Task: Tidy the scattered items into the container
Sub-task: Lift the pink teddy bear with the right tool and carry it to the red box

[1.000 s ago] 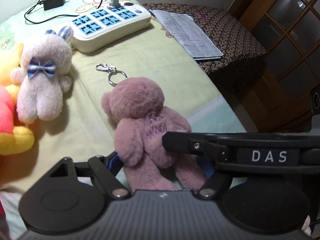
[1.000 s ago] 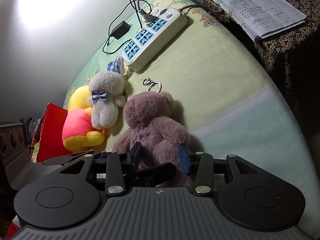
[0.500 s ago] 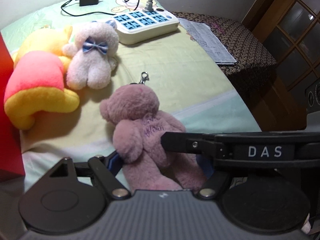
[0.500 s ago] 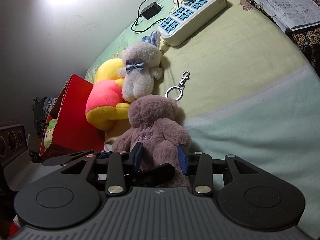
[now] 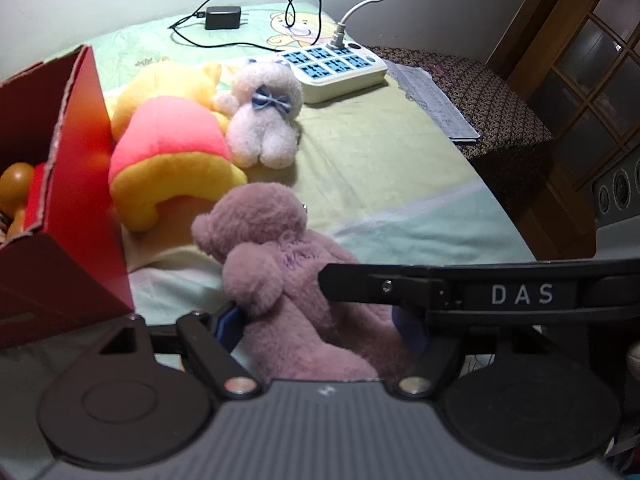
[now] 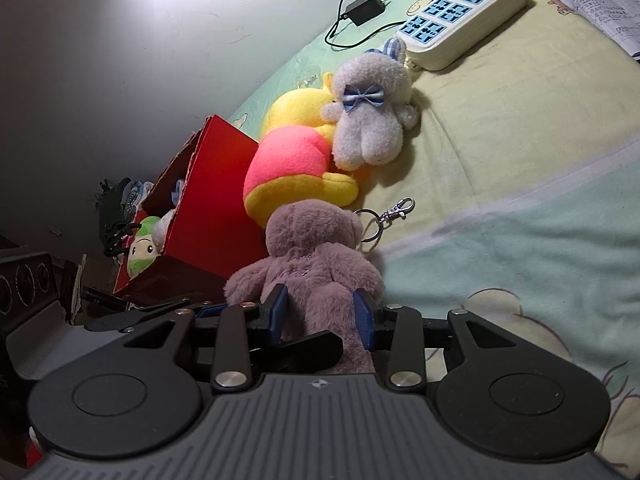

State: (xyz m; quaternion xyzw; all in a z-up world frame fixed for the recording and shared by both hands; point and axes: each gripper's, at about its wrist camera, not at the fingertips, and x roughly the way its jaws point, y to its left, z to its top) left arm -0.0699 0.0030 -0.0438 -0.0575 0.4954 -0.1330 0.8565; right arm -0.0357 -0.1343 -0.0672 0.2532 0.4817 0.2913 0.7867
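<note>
A mauve plush bear point(image 5: 280, 264) with a keyring clasp point(image 6: 390, 214) is held at its lower body by both grippers, above the bed. My left gripper point(image 5: 320, 324) is shut on it, and my right gripper point(image 6: 322, 312) is shut on it too. The red cardboard box point(image 5: 76, 184) stands to the left, open, with toys inside point(image 6: 146, 246). A yellow and pink plush point(image 5: 172, 152) lies against the box. A white plush with a blue bow point(image 5: 266, 120) lies beside it.
A white power strip point(image 5: 334, 70) with a cable and a black charger point(image 5: 222, 18) lie at the back of the green bedsheet point(image 5: 380, 168). A side table with papers point(image 5: 436, 100) stands right of the bed. Wooden door at far right.
Both grippers have carried the mauve bear back and left toward the red box, which has come into view. The other plush toys have not moved.
</note>
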